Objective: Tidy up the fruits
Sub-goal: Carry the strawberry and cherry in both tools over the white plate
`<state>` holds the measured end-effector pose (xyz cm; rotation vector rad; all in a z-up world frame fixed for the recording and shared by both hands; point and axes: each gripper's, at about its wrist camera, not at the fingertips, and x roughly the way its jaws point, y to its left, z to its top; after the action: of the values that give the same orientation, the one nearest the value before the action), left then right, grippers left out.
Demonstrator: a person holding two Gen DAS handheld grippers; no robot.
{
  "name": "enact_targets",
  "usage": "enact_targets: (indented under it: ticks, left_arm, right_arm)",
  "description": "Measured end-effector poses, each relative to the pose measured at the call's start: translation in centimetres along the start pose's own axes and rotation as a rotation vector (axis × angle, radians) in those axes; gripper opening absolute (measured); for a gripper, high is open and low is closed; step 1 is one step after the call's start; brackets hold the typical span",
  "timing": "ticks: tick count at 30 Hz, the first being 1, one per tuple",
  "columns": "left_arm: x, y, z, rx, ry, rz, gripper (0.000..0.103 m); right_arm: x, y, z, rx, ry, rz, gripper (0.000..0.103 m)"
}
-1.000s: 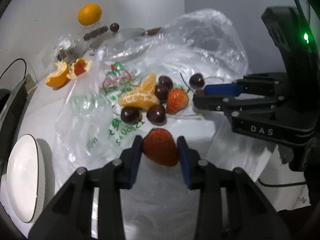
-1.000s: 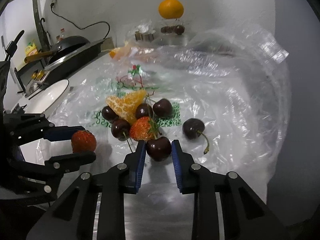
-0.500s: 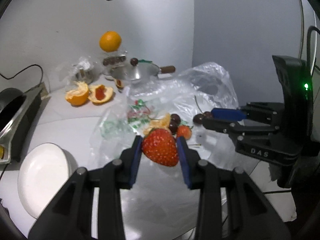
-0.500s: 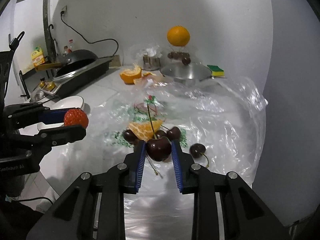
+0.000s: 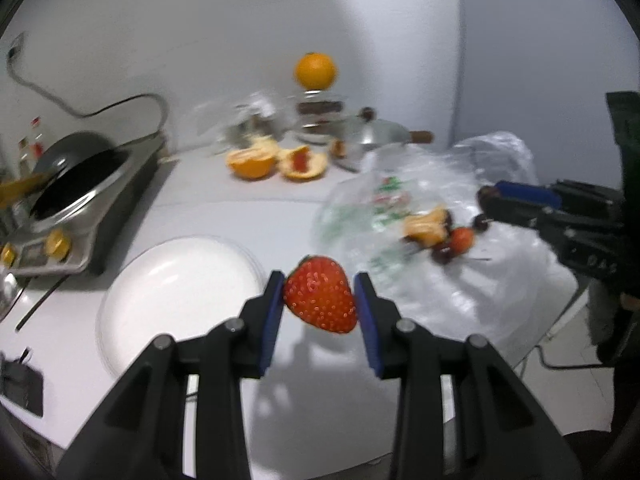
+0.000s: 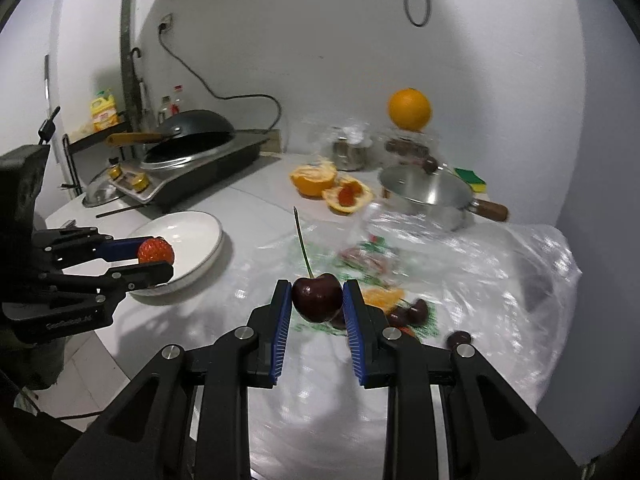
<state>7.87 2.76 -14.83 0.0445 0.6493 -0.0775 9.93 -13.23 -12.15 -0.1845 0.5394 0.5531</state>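
Note:
My left gripper is shut on a red strawberry, held in the air just right of a white plate. From the right wrist view that strawberry hangs over the plate's near rim. My right gripper is shut on a dark cherry whose stem points up. It hovers above a clear plastic bag. On the bag lie orange segments, another strawberry and several cherries.
An induction cooker with a black pan sits at the left. At the back are peeled orange halves, a steel pot with a wooden handle, a sponge and a whole orange on a stand.
Both grippers have lifted away from the fruit pile and swung left with their fruit. The plate and cooker have come into fuller view, and the left gripper's strawberry is now beside the plate.

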Motion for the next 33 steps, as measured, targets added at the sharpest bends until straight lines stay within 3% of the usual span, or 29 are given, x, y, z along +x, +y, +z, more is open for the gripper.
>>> enact_targets:
  ticks: [4, 11, 20, 33]
  left_arm:
    - [-0.5, 3.4, -1.5, -0.032, 0.008, 0.076, 0.036]
    - [0.1, 8.8, -3.7, -0.087, 0.031, 0.136, 0.036]
    - [0.9, 12.1, -4.5, -0.112, 0.047, 0.141, 0.036]
    - [2.3, 15.1, -4.4, -0.16, 0.053, 0.105, 0.036]
  right_arm:
    - [0.8, 2.4, 0.9, -0.022, -0.01, 0.029, 0.028]
    - [2.5, 6.7, 2.3, -0.067, -0.004, 0.078, 0.028]
    - [5.2, 12.0, 3.4, -0.111, 0.017, 0.143, 0.028]
    - [9.7, 16.2, 4.0, -0.142, 0.071, 0.205, 0.028]
